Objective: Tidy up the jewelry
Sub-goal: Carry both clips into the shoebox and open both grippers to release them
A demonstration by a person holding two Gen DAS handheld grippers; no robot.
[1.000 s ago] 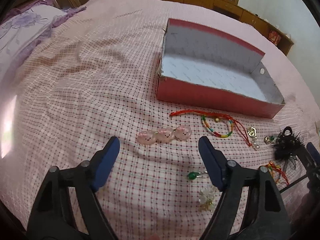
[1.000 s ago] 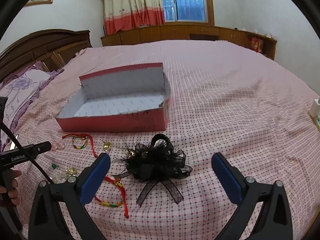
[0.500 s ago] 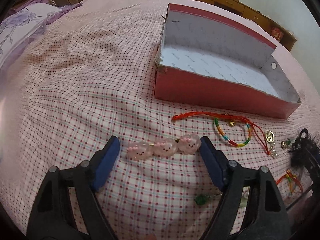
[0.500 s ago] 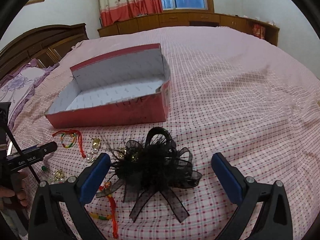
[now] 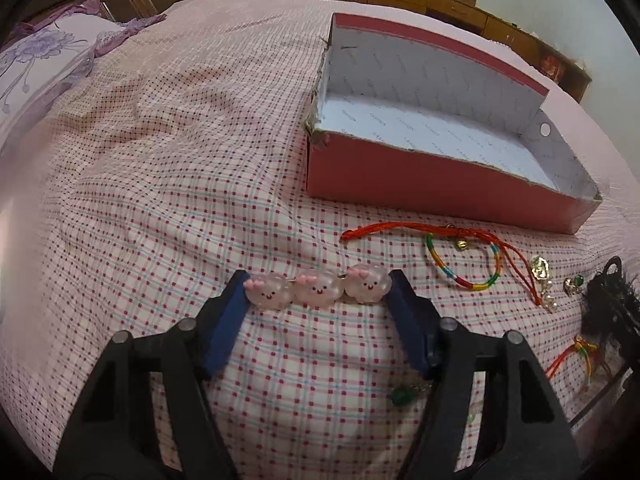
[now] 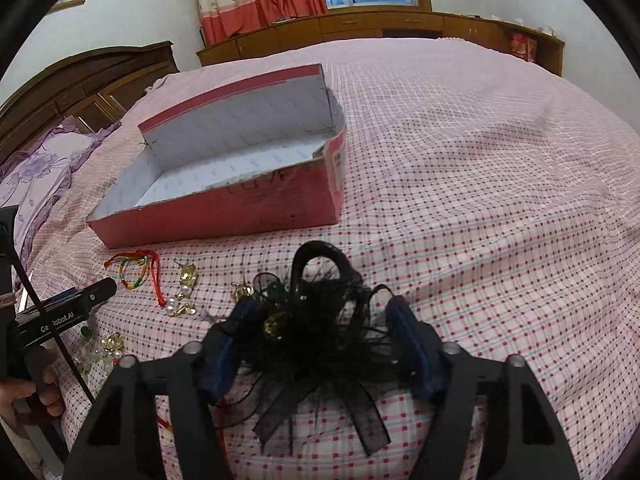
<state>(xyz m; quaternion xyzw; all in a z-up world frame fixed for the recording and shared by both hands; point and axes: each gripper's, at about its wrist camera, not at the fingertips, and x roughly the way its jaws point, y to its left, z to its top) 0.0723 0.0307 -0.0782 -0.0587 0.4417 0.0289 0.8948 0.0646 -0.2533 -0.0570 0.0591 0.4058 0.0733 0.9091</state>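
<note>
Closing on two pieces at once, the person is working both tools over the pink checked bedspread (image 5: 168, 184). The left hand-held gripper (image 5: 318, 304) is pointing steeply down at the bed, and its blue pads are drawing in on the translucent pink hair clip of three little piglet beads (image 5: 318, 290); the clip is lying crosswise between the pads, one end touching each, so the squeeze is running along its length, probably because that is the only way to pick up such a flat piece from soft cloth.

The right hand-held gripper (image 6: 320, 332) is narrowing around the black feather-and-ribbon hair bow (image 6: 316, 340), whose fluff is already pressing against both pads while its ribbon tails are trailing back toward the handle. I judge neither grip is firm yet.

Just beyond both tools the open red cardboard box with a white lining (image 5: 432, 172) is waiting empty, evidently the place everything is going. Off to the right of the left tool, between it and the box, the red cord bracelet with a small bell (image 5: 400, 229), the rainbow braided bracelet (image 5: 460, 276) and the gold-and-pearl earrings (image 5: 542, 280) are lying loose on the bed, with a green-stoned piece (image 5: 402, 396) close beneath its right finger.
</note>
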